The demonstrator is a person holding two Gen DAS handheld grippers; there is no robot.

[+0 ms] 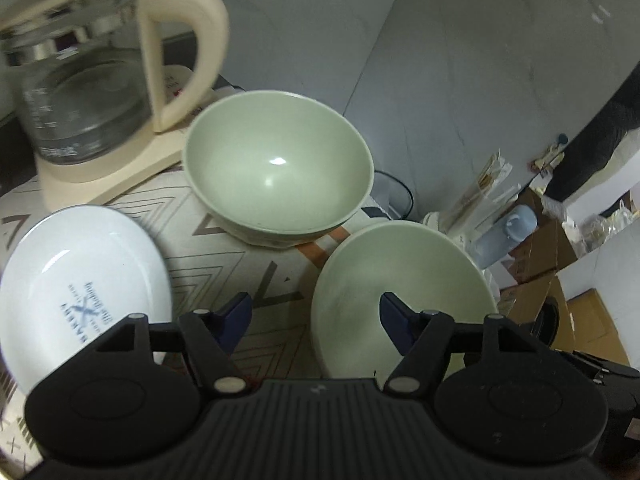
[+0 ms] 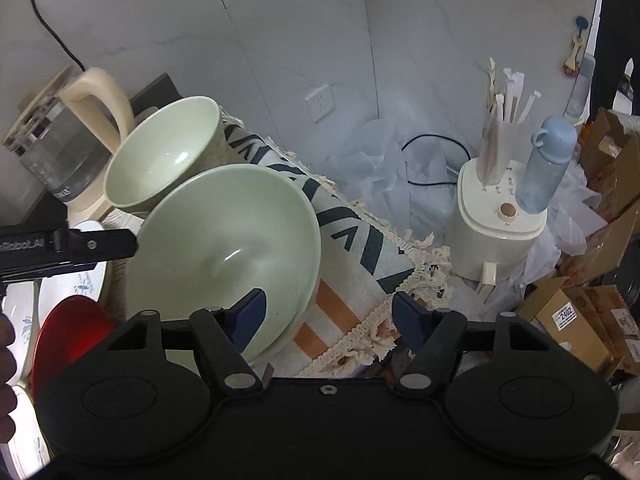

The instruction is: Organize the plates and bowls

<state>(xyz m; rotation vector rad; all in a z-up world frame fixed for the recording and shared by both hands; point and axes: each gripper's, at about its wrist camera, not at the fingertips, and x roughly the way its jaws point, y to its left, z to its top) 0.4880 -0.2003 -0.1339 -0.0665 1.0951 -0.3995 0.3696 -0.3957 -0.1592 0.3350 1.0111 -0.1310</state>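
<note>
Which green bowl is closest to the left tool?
The wide, shallow green bowl at the cloth's edge; the left tool straddles its rim. The deeper green bowl sits farther back, beside the kettle.

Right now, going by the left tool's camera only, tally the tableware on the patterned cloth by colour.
Green bowls: 2
White plate: 1
Total: 3

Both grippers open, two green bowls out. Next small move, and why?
Probably close the left gripper on the near green bowl: its rim already sits between the open fingers, one finger inside the bowl. Then it could nest into the far green bowl. The right gripper holds nothing.
</note>
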